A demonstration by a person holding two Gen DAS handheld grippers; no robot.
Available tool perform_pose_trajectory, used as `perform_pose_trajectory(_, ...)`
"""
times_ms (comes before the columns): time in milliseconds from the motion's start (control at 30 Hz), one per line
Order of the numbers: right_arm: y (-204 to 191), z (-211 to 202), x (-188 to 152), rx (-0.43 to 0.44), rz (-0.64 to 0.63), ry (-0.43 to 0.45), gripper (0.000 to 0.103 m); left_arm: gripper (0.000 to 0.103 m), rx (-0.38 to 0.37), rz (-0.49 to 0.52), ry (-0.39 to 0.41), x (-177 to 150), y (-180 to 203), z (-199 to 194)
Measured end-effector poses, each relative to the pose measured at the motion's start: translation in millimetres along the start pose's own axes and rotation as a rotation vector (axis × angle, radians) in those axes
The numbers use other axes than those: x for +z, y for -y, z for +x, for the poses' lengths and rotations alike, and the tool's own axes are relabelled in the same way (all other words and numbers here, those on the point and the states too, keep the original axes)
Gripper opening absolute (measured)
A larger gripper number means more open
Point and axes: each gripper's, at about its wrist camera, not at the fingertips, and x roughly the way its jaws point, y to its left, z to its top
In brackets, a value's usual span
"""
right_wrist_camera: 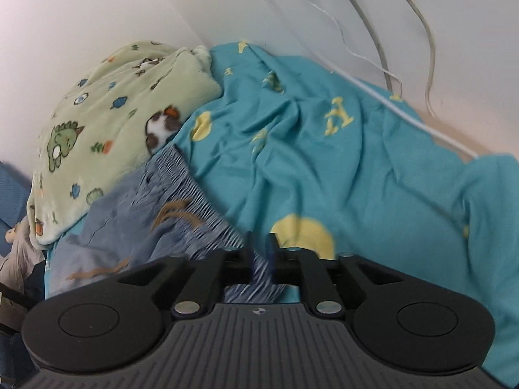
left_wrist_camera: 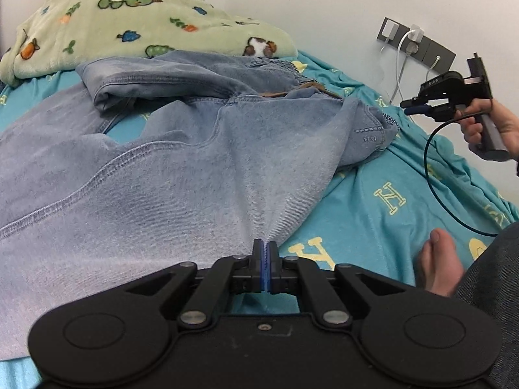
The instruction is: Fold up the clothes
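- Left wrist view: closest to the camera, the left gripper [left_wrist_camera: 266, 247] is sitting with its blue-padded fingers pressed together, pinching the near edge of the jeans [left_wrist_camera: 155, 175]; the denim is puckering into the pinch.
- Pale blue and rumpled, the jeans are spreading from the pinch toward the far left across the teal bedsheet [left_wrist_camera: 373, 175], with one part folded over at the far side.
- At the far left, a green blanket [left_wrist_camera: 136, 22] printed with cartoon animals is lying bunched against the wall, just behind the jeans.
- At the right, the right gripper [left_wrist_camera: 410, 107] is being held in a hand [left_wrist_camera: 496, 126] above the sheet, apart from the jeans; from this side I cannot tell how far its fingers are parted.
- A bare foot [left_wrist_camera: 441, 262] is resting on the sheet at the near right.
- Right wrist view: the right gripper [right_wrist_camera: 262, 253] is blurring, its fingers standing a little apart with a clear gap between them and nothing pinched; the gathered waistband of the jeans [right_wrist_camera: 181, 194] is lying under and beyond them.
- The bedsheet [right_wrist_camera: 356, 175] is filling the right side, the blanket [right_wrist_camera: 107, 123] the far left, and cables [right_wrist_camera: 382, 64] are hanging down the wall.
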Motion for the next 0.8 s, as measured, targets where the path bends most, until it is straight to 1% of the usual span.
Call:
perform_pose_trajectory(33, -1.3, 4.1, -3.8, -0.005, 0.016, -0.011, 0.053, 0.001, 0.002, -0.002, 0.000, -0.6, -0.1, 0.2)
perform_pose_trajectory(67, -2.5, 8.3, -7.5, -0.010, 0.033, -0.023, 0.070, 0.001, 0.004, -0.006, -0.001, -1.2, -0.4, 0.5)
perform_pose_trajectory(233, -8.8, 29.0, -26.4, -0.036, 0.115, -0.080, 0.067, 0.001, 0.001, -0.042, -0.006, -1.2, -4.4, 1.4)
perform_pose_trajectory(267, -10.1, 33.1, -30.1, -0.041, 0.131, -0.091, 0.064, 0.002, -0.002, -0.053, -0.008, -0.8, -5.8, 1.3)
perform_pose_trajectory(300, -11.3, 37.2, -33.9, -0.047, 0.148, -0.102, 0.056, 0.002, -0.006, -0.065, -0.010, -0.3, -7.4, 1.2)
perform_pose_trajectory(400, -10.7, 41.3, -36.2, -0.058, 0.192, -0.108, 0.056, 0.002, -0.016, -0.098, -0.014, 0.7, -10.9, 1.2)
perform_pose_trajectory(433, -10.3, 42.3, -36.6, -0.061, 0.206, -0.108, 0.054, 0.002, -0.017, -0.102, -0.015, 0.9, -11.3, 1.4)
perform_pose_trajectory(467, -11.4, 41.4, -35.7, -0.066, 0.211, -0.105, 0.043, 0.002, -0.016, -0.102, -0.017, 0.9, -11.3, 1.8)
perform_pose_trajectory(500, -13.4, 39.5, -34.2, -0.071, 0.210, -0.100, 0.029, 0.002, -0.015, -0.102, -0.019, 0.9, -11.4, 2.4)
perform_pose_trajectory(567, -20.5, 30.2, -30.0, -0.069, 0.188, -0.072, 0.021, 0.002, -0.014, -0.106, -0.022, 1.3, -11.9, 3.2)
perform_pose_trajectory(700, -44.9, 4.0, -22.4, -0.047, 0.101, 0.007, 0.018, 0.003, -0.027, -0.126, 0.001, 2.8, -13.6, -2.5)
perform_pose_trajectory(800, -59.3, -19.0, -16.5, -0.009, 0.049, 0.078, 0.017, 0.007, -0.043, -0.131, 0.032, 4.1, -13.5, -9.9)
